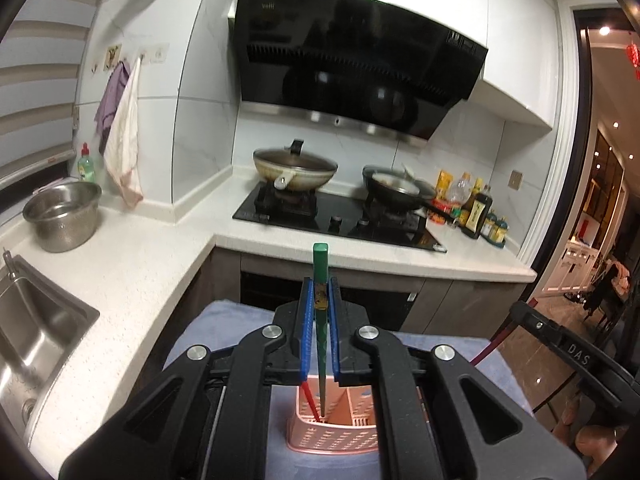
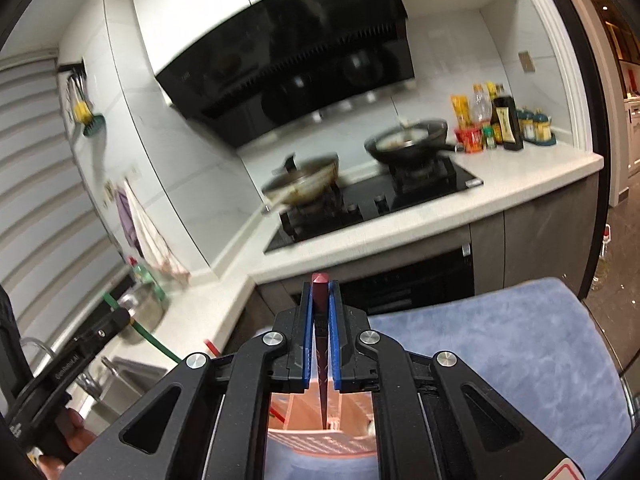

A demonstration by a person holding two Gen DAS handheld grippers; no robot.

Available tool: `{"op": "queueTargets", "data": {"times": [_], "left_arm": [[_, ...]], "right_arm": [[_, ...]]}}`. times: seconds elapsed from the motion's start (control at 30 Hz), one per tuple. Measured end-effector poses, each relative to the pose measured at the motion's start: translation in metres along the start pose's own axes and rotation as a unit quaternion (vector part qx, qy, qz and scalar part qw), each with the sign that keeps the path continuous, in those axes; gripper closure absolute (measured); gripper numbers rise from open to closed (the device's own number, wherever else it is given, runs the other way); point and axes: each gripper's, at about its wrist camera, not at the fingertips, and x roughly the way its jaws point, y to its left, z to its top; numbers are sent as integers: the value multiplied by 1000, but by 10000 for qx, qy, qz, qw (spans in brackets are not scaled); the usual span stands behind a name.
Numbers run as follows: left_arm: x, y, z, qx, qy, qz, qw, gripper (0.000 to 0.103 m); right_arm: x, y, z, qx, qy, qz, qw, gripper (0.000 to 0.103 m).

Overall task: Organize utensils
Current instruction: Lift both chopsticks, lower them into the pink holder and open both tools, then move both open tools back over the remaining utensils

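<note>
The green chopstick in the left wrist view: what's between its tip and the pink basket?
Nothing; the green chopstick, pinched in the left gripper's fingers, reaches into the pink basket beside a red chopstick.

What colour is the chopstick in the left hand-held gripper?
Green. The chopstick shows best in the left wrist view, clamped in the left hand-held gripper.

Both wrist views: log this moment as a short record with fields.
left gripper: shut on green chopstick, tip down in the pink basket
right gripper: shut on dark red chopstick, tip down in the basket
already in basket: red chopstick
basket stands on: blue towel
background: stove with two pans
</note>
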Motion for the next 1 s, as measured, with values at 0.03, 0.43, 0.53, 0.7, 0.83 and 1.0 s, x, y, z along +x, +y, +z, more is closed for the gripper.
{"op": "queueTargets", "data": {"times": [0.03, 0.43, 0.53, 0.7, 0.83, 1.0], "left_arm": [[4, 0, -3, -5, 50, 12, 10000, 96], [-14, 10, -11, -120, -96, 467, 9988, 46], [-31, 9, -13, -95, -95, 502, 9986, 46], [-67, 9, -34, -26, 31, 400, 9992, 39], [-94, 8, -70, 144, 184, 422, 9988, 37], [-116, 8, -126, 407, 585, 576, 9958, 37]], "right_arm": [[5, -1, -4, -41, 54, -47, 10000, 96], [-21, -2, -4, -188, -160, -251, 9994, 64], [-43, -1, -5, -265, -222, -259, 9991, 61], [-84, 0, -29, -478, -168, -297, 9983, 55], [-112, -5, -77, -818, 165, -571, 9949, 55], [-136, -16, -146, -1101, 787, -880, 9869, 55]]}}
